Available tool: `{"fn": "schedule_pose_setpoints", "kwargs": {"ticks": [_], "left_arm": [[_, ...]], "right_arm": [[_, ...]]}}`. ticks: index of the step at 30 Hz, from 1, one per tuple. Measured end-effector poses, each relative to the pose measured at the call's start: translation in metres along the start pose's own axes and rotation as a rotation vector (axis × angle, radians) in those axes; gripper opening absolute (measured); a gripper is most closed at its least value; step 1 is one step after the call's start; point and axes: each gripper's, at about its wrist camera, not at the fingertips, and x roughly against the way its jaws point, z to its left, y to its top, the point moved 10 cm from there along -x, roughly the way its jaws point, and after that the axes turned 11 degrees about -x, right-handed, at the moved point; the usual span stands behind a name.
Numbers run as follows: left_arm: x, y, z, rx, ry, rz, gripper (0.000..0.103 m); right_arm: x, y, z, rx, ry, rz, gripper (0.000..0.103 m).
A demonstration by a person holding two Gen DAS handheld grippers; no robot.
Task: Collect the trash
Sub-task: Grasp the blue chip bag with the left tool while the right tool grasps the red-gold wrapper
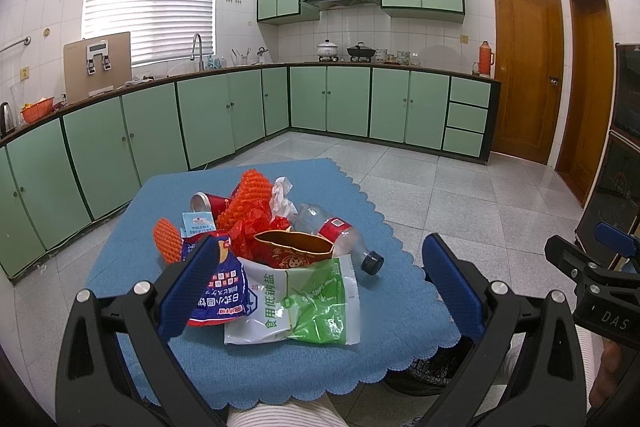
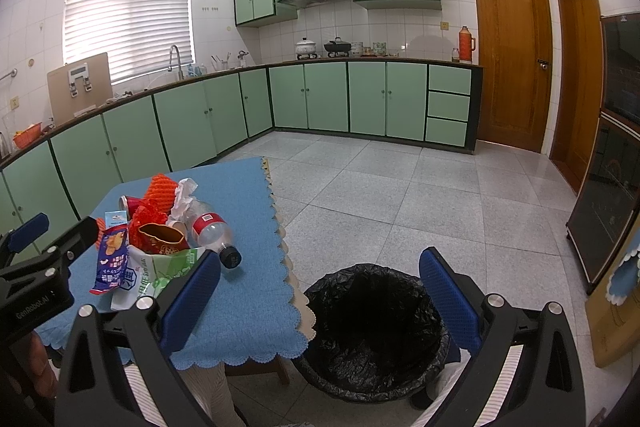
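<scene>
The trash pile (image 1: pixel 276 251) sat mid-frame on the blue-clothed surface (image 1: pixel 120 259), its clear bottle (image 1: pixel 340 235) lying flat, long axis running toward lower right, black cap leading. The left tongs (image 1: pixel 320 287) gaped wide, empty, around the green-white bag (image 1: pixel 296 303); best to close on that loose top wrapper first. The right tongs (image 2: pixel 320 295), equally open and empty, hung over the lined bin (image 2: pixel 376 331) at lower centre.

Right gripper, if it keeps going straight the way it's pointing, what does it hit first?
Probably the black-lined trash bin on the floor: the open right gripper points down into its mouth, with nothing visible between, though depth is hard to judge.
</scene>
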Motion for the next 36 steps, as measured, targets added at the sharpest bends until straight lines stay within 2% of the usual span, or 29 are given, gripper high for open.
{"fn": "schedule_pose_setpoints", "kwargs": {"ticks": [4, 11, 16, 22, 29, 33, 36], "left_arm": [[0.000, 0.003, 0.010, 0.005, 0.033, -0.010, 0.098], [-0.013, -0.005, 0.052, 0.041, 0.120, 0.003, 0.098], [-0.027, -0.021, 0.077, 0.023, 0.171, 0.037, 0.098], [-0.047, -0.045, 0.108, 0.046, 0.218, 0.082, 0.098], [-0.080, -0.075, 0.125, 0.083, 0.218, 0.152, 0.095], [-0.103, -0.096, 0.129, 0.096, 0.194, 0.215, 0.079], [-0.117, -0.113, 0.132, 0.117, 0.170, 0.259, 0.077]], "right_arm": [[-0.002, 0.001, -0.001, 0.001, -0.001, -0.004, 0.097], [-0.014, 0.006, 0.016, 0.026, 0.037, -0.015, 0.097], [-0.038, 0.005, 0.042, 0.051, 0.109, 0.013, 0.090], [-0.070, 0.001, 0.079, 0.107, 0.170, 0.028, 0.082], [-0.108, -0.014, 0.115, 0.149, 0.223, 0.084, 0.077], [-0.120, -0.024, 0.124, 0.171, 0.225, 0.102, 0.077], [-0.127, -0.030, 0.127, 0.173, 0.226, 0.110, 0.077]]}}
